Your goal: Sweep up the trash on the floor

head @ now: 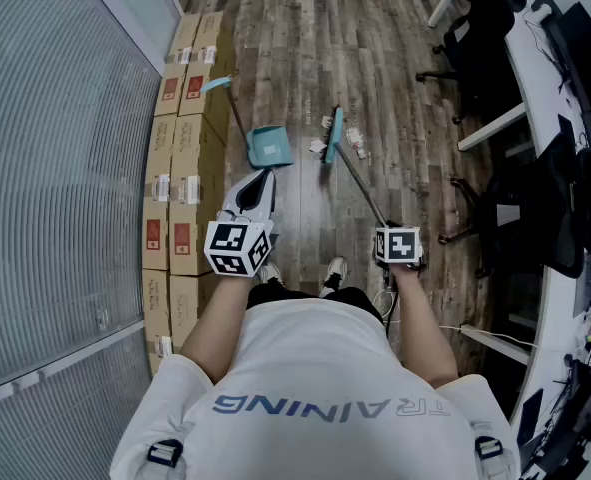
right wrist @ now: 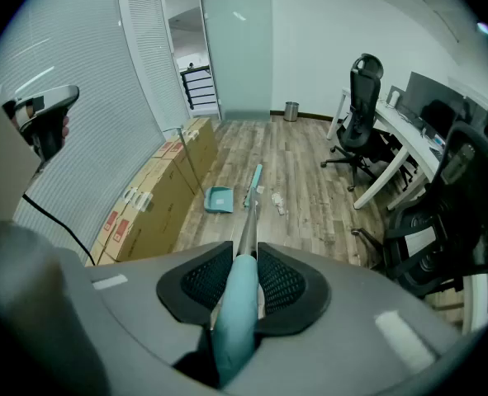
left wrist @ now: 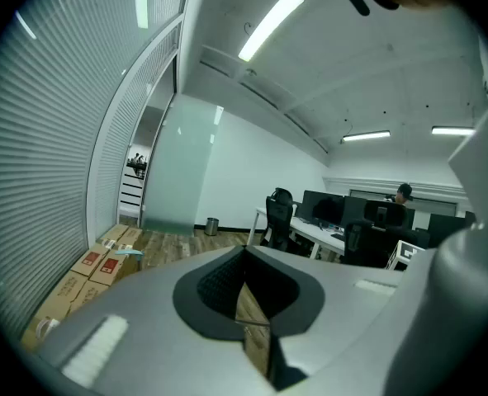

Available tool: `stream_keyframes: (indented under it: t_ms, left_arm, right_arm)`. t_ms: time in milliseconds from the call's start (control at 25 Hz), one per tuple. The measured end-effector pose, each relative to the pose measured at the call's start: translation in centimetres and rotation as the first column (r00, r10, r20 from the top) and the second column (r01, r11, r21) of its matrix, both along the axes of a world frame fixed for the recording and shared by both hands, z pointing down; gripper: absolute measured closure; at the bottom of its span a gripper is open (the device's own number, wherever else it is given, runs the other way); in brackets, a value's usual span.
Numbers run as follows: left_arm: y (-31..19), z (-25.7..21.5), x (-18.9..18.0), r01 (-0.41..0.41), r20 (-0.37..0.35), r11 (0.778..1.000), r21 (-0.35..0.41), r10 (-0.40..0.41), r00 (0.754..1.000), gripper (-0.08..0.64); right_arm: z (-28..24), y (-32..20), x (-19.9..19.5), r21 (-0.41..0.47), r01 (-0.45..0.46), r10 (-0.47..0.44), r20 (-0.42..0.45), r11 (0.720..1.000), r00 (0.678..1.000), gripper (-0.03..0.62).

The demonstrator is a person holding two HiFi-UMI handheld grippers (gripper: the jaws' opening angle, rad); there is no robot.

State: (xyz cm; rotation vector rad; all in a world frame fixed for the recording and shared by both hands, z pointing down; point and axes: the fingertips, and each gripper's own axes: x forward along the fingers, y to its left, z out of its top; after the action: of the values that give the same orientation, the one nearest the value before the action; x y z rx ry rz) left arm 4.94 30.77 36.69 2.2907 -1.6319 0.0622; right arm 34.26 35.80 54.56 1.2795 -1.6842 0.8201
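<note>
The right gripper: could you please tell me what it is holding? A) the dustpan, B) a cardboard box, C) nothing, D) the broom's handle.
D: the right gripper is clamped on the broom by its teal handle; the dustpan sits on the floor ahead.

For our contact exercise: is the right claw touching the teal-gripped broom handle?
Touching: right gripper view shows the right claw clamped on the teal-gripped broom handle.

— What is the floor [head: 305, 48] made of?
— Wood planks. Cardboard boxes [head: 180, 168] line its left edge, along the wall.
— And in the middle?
— A teal dustpan [head: 270, 148] sits there. Just right of it the broom [head: 332, 136] rests its head, with scraps of trash [head: 356, 148] around it. Office chairs [head: 445, 73] stand at the far right.
</note>
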Motion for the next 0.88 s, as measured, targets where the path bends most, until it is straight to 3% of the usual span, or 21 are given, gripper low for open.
stream_keyframes:
  t_ms: [880]
  left_arm:
    - [-0.8,0.7,-5.6,-0.015,-0.048,1.0,-0.012,0.014,0.999,0.558]
  right_arm:
    - [-0.3,-0.1,-4.3,-0.001,-0.042,0.042,0.018,0.999,0.999,0.484]
